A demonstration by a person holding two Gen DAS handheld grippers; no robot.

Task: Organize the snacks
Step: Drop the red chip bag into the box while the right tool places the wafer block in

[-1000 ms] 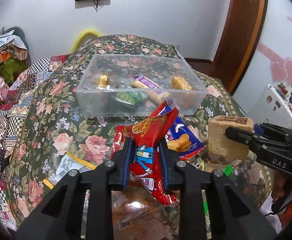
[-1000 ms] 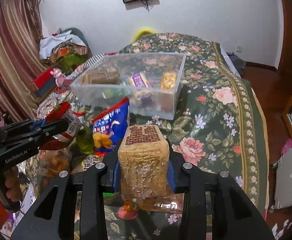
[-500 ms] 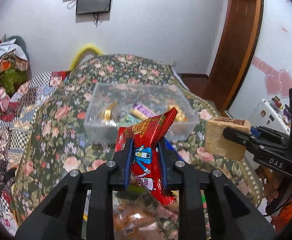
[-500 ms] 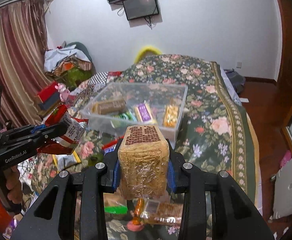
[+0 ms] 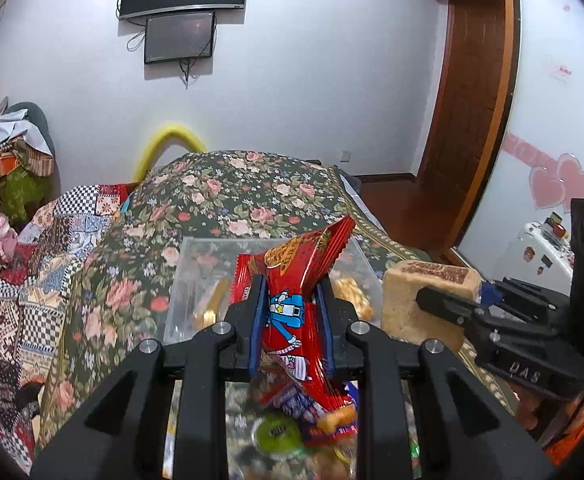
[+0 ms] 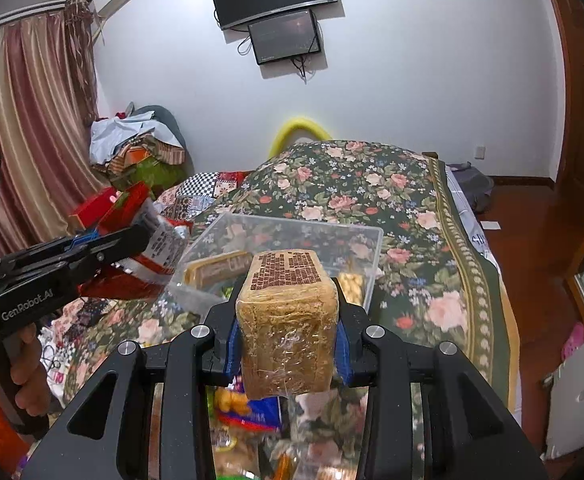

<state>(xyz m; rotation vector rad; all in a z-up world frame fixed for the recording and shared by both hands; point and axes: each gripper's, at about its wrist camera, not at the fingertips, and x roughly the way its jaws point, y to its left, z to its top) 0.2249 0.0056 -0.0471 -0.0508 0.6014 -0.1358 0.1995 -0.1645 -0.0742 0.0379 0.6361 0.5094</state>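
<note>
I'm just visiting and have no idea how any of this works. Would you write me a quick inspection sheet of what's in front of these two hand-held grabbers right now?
Surface: bed with floral bedspread.
Job's things: clear plastic bin on the bedspread, a few snacks inside; red snack packet; wrapped bread block.
Clutter: loose snack packs below the grippers, blurred; pile of clothes beside the bed.
Grippers: left gripper shut on the red snack packet; right gripper shut on the wrapped bread block; both held up short of the bin.
Cables: wires hanging under the wall screens.
Surroundings: curtain, wooden door frame, white wall.
</note>
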